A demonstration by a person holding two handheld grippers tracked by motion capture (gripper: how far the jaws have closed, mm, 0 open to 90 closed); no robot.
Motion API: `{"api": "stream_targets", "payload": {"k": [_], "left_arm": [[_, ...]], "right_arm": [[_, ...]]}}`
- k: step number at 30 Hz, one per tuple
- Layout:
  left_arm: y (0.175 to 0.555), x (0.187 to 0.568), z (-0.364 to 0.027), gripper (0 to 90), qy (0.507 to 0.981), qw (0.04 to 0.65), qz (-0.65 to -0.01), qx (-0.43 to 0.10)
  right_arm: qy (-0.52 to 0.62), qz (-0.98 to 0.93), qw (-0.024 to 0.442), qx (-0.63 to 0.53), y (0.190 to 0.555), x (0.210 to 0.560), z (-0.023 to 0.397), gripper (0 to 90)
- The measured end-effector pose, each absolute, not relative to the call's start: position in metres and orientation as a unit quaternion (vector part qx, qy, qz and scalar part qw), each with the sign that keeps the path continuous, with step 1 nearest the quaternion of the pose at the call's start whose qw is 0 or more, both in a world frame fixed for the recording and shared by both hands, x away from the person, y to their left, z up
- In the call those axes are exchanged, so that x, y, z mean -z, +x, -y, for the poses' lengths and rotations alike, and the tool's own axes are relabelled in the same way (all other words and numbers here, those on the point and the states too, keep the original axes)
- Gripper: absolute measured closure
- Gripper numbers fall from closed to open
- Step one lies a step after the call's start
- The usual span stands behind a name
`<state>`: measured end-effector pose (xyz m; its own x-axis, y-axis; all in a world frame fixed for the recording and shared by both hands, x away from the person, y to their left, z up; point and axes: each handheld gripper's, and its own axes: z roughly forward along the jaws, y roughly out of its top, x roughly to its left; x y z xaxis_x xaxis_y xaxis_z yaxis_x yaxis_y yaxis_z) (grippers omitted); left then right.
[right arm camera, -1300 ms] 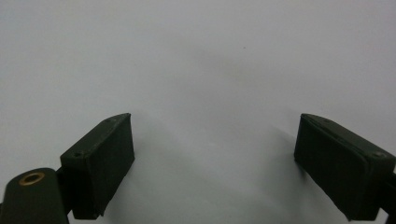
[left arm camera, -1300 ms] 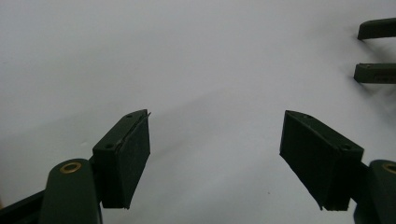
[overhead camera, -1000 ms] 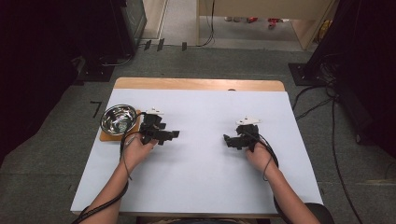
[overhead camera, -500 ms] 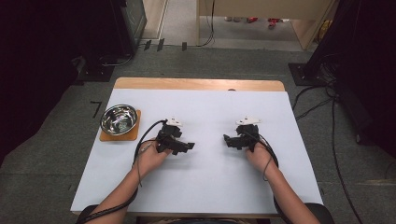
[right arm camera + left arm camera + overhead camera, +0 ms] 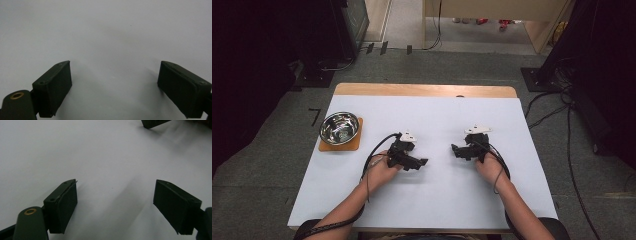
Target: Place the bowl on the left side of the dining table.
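Observation:
Both hands rest on the white table. In the high view my left gripper sits left of centre and points right. My right gripper sits right of centre and points left, a short gap from the other. In the left gripper view my left gripper stands open just above bare white tabletop; its jaws have just been opening, with nothing between them. A black tip of the other gripper shows at the top of that view. In the right gripper view my right gripper is open over bare tabletop.
A shiny steel bowl stands on a square wooden coaster at the table's left edge, well left of my left hand. A wooden strip runs along the far edge. Dark equipment and cables lie on the floor around the table.
My left hand has slid to the right, from beside the steel bowl toward the middle of the table. The right hand has stayed where it was.

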<state>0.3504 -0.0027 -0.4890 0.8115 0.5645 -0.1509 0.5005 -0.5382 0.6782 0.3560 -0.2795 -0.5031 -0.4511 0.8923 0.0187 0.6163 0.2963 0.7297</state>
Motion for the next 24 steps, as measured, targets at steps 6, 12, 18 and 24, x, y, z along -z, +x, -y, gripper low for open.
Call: {"api": "stream_targets", "payload": {"k": [6, 12, 18, 24], "left_arm": [[0.342, 0.497, 0.006, 8.4, 0.897, 0.366, -0.237, -0.077], [0.340, 0.500, 0.008, 0.7, 0.901, 0.366, -0.217, -0.082], [0.340, 0.500, 0.008, 0.6, 0.901, 0.366, -0.217, -0.082], [0.340, 0.500, 0.008, 0.6, 0.901, 0.366, -0.217, -0.082]], "right_arm": [[0.483, -0.780, 0.202, -0.343, 0.356, 0.503, 0.280, 11.7], [0.482, -0.780, 0.202, -0.344, 0.356, 0.503, 0.280, 11.7], [0.483, -0.780, 0.202, -0.343, 0.356, 0.503, 0.280, 11.7], [0.482, -0.780, 0.202, -0.343, 0.356, 0.503, 0.280, 11.7]]}}
